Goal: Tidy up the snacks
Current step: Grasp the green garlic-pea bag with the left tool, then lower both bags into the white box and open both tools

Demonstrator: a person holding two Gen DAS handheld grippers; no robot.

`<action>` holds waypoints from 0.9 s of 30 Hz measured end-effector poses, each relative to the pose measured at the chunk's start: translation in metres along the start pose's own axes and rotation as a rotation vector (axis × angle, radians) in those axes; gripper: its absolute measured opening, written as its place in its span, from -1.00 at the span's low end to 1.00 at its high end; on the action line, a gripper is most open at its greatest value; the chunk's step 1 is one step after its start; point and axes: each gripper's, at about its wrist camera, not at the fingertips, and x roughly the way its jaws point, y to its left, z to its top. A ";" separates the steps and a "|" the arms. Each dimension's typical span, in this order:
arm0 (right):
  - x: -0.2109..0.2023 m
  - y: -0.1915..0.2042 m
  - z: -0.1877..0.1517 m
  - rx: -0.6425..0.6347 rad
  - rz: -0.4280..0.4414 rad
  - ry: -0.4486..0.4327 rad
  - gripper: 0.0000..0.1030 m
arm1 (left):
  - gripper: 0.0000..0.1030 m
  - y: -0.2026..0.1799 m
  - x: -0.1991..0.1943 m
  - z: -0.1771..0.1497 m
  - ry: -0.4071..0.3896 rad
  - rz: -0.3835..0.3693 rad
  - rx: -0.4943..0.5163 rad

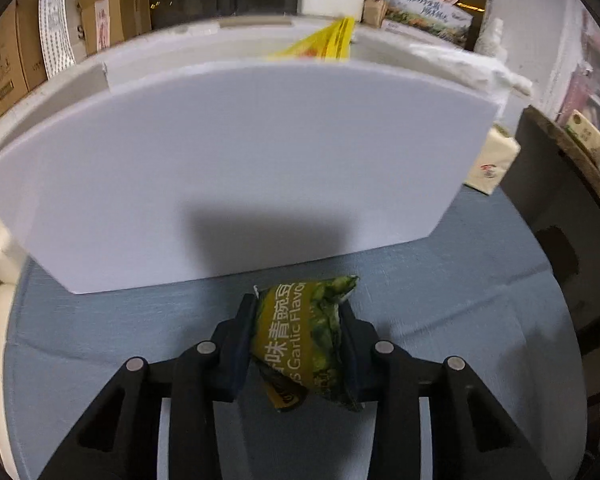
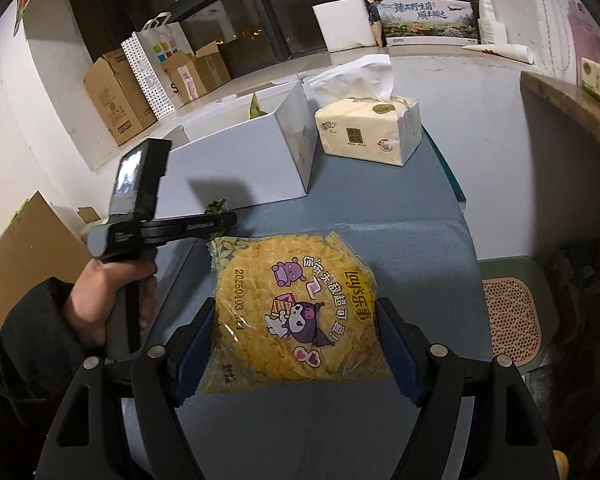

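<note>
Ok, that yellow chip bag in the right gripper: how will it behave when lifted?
The yellow chip bag looks puffy and light for its size. Its glossy film may slip between the right gripper's fingers, which touch only its sides. The chips inside are probably fragile, so a harder squeeze risks crushing them.

A table under a blue-grey cloth (image 2: pixel 400 208) fills the lower middle of the right wrist view. On it, a white box (image 2: pixel 236 168) stands at centre left, a tissue pack (image 2: pixel 370 130) just right of it, upper centre.
</note>
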 end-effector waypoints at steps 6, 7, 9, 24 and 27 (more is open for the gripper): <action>0.007 0.016 0.005 0.004 0.041 -0.003 0.56 | -0.19 0.025 -0.070 -0.016 -0.100 -0.115 -0.053; 0.009 0.019 0.007 0.009 0.051 -0.004 0.56 | -0.19 0.030 -0.083 -0.015 -0.130 -0.125 -0.057; 0.013 0.030 0.017 0.007 0.077 -0.013 0.56 | -0.19 0.039 -0.111 -0.011 -0.183 -0.118 -0.054; 0.091 0.104 0.207 -0.127 0.037 -0.107 0.56 | -0.18 0.106 -0.113 0.130 -0.278 -0.093 -0.042; 0.114 0.100 0.230 -0.112 0.000 -0.070 0.56 | -0.15 0.105 -0.087 0.145 -0.253 -0.072 -0.026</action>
